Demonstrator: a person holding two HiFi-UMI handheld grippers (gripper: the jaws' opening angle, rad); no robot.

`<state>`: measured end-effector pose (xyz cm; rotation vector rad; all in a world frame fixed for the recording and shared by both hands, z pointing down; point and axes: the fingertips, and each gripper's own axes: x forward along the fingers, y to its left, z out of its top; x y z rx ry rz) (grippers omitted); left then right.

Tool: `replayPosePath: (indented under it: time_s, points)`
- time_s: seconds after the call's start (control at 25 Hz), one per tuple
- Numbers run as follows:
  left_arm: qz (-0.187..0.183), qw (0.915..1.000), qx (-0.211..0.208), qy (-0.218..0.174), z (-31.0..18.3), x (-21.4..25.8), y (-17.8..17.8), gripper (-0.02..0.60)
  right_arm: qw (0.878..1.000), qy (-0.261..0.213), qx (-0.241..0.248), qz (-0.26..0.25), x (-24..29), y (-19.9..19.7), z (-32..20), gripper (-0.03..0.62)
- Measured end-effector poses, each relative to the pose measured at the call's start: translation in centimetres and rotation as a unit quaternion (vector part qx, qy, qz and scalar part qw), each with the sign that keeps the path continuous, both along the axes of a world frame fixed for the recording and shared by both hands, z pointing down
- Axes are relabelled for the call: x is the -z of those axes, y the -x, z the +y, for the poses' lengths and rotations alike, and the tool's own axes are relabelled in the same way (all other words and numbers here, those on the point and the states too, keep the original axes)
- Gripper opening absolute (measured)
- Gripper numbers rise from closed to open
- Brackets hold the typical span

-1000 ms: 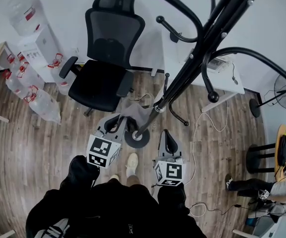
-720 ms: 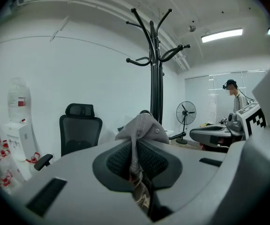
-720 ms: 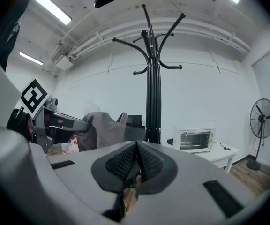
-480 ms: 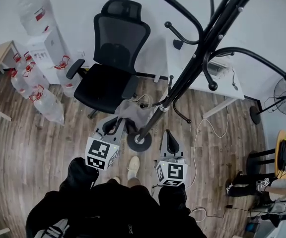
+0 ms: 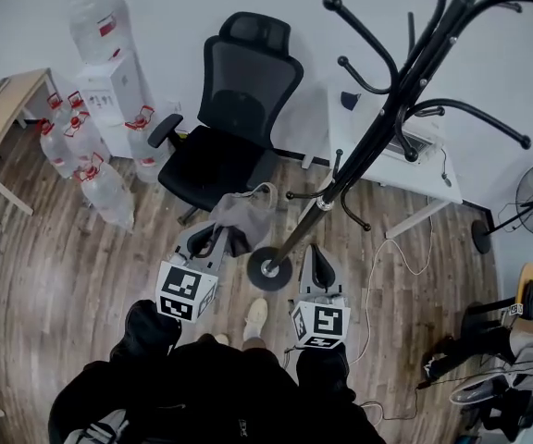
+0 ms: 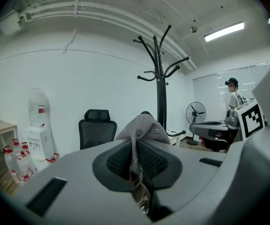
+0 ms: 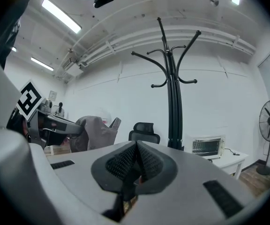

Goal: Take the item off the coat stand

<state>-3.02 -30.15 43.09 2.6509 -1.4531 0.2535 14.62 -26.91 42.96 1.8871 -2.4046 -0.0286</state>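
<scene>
the left gripper (image 6: 136, 159) has its jaws closed tight on the grey cloth item (image 6: 144, 128), which is off the coat stand (image 5: 359, 153), just left of its pole. the right gripper (image 7: 136, 159) is closed too, nothing between its jaws, near the stand's base on the right.

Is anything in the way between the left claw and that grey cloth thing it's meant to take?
Nothing visible: the left gripper is shut on the grey cloth, which is held clear of the coat stand.
</scene>
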Motion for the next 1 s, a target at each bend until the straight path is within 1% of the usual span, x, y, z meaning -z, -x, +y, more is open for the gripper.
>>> replayPosePath:
  time_s: [0.2,0.56,0.8,1.0]
  points:
    - [0.002,0.9998,0.02,-0.009,2.8,0.5,3.6,0.04,1.0,-0.009,0.017,0.0,0.5,3.3,2.0,0.017]
    - [-0.001,0.9989,0.047,-0.001,8.0,-0.3,8.6,0.04,0.999,-0.009,0.043,0.0,0.2,8.1,5.8,0.017]
    - [-0.003,0.9982,0.06,0.002,9.8,-0.5,10.6,0.04,0.998,-0.008,0.059,-0.002,0.1,10.4,6.8,0.017]
    - [-0.002,0.9978,0.066,0.0,9.8,-0.2,11.0,0.04,0.997,-0.007,0.071,0.004,0.3,10.9,6.8,0.017]
